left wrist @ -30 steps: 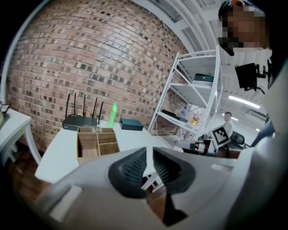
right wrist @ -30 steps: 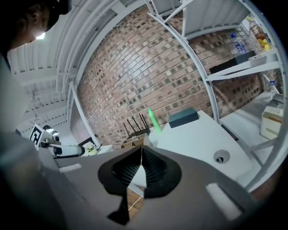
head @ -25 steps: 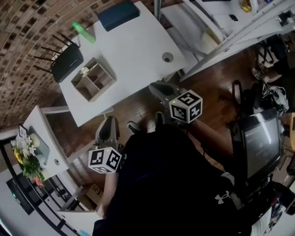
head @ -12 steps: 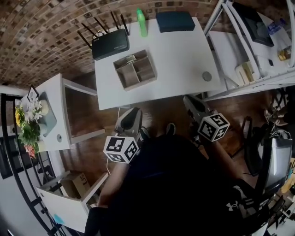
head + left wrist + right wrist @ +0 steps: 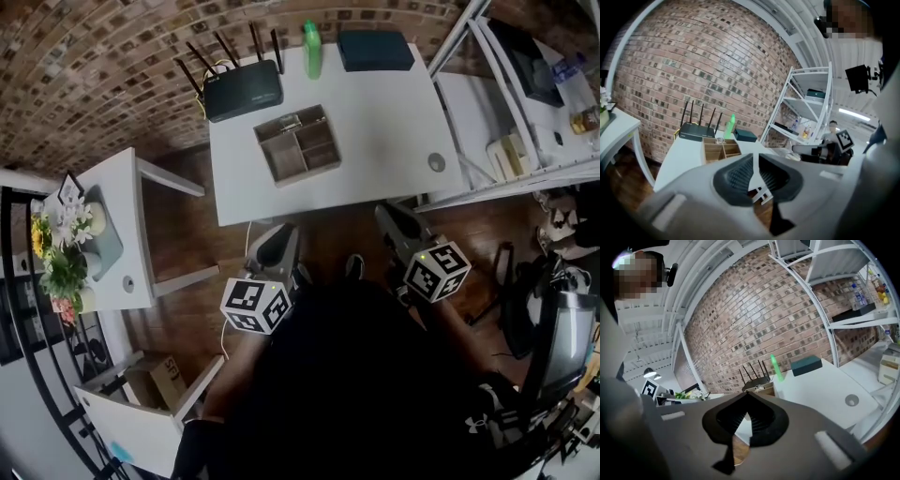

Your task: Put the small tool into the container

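A wooden container [image 5: 298,143] with several compartments stands on the white table [image 5: 375,122]. A small silvery object [image 5: 289,121] lies in its back compartment. The left gripper view shows the container [image 5: 721,149] and that object [image 5: 720,139] far ahead. My left gripper [image 5: 284,232] hangs over the floor just short of the table's front edge. Its pads [image 5: 740,176] nearly meet and hold nothing. My right gripper [image 5: 384,212] is also off the table, further right. It is shut and empty, its tips [image 5: 746,395] touching.
On the table's back edge are a black router [image 5: 244,89], a green bottle [image 5: 311,49] and a dark box [image 5: 375,49]. A grey round disc [image 5: 437,161] sits at the table's right. White shelving [image 5: 525,103] stands right, and a side table with flowers [image 5: 56,253] stands left.
The head view has swung round, so the table now lies straight ahead instead of tilted at upper left. Both grippers stay low by the person's body, short of the table.
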`<state>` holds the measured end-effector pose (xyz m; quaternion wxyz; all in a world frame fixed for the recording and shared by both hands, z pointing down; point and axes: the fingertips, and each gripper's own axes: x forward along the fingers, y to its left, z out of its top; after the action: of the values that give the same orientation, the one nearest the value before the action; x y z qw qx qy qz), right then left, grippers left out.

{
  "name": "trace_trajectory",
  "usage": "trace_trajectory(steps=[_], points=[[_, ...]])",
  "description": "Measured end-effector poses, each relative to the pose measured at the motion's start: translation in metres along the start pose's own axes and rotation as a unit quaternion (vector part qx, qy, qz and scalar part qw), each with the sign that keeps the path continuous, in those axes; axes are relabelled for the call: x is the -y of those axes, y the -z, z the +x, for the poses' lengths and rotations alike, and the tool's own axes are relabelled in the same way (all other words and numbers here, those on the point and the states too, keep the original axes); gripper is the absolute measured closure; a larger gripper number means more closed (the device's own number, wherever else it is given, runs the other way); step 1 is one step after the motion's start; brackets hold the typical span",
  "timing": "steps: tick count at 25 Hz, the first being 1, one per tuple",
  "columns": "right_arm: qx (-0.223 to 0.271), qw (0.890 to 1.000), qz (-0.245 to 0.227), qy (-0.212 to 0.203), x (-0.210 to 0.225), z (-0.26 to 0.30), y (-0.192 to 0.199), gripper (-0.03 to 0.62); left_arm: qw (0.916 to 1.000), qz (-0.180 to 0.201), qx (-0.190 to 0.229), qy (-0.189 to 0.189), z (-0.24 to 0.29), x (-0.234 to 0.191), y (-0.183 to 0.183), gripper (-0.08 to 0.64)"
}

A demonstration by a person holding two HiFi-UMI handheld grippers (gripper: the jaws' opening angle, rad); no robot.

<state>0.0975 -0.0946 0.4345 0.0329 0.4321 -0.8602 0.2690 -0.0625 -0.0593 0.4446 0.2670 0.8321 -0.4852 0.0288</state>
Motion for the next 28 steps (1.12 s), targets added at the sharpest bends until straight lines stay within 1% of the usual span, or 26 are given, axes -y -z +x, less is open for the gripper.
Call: trace_trajectory(steps=[4, 8, 12, 18, 21, 28], points=[[0.014, 1.0, -0.022, 0.013, -0.006, -0.002, -0.01, 0.583, 0.9999, 0.004, 0.0, 0.014, 0.001, -0.002, -0.003, 0.522], [0.014, 0.999, -0.031, 0.028, -0.009, -0.008, -0.01, 0.581, 0.9995, 0.001, -0.004, 0.031, 0.001, 0.004, -0.001, 0.523], [0.012, 0.999, -0.034, 0.022, -0.017, -0.003, -0.006, 0.583, 0.999, 0.01, -0.01, 0.043, 0.003, 0.005, -0.003, 0.523], [0.01, 0.998, -0.054, 0.015, -0.031, 0.0, -0.001, 0.583, 0.999, 0.01, -0.015, 0.042, -0.003, 0.001, -0.003, 0.523], [0.011, 0.998, -0.062, 0.011, -0.033, 0.005, -0.002, 0.583, 0.9992, 0.009, -0.011, 0.037, -0.004, -0.004, -0.005, 0.523], [0.012, 0.998, -0.054, 0.015, -0.025, 0.004, -0.003, 0.583, 0.9994, 0.008, -0.015, 0.029, -0.001, -0.005, -0.001, 0.523]])
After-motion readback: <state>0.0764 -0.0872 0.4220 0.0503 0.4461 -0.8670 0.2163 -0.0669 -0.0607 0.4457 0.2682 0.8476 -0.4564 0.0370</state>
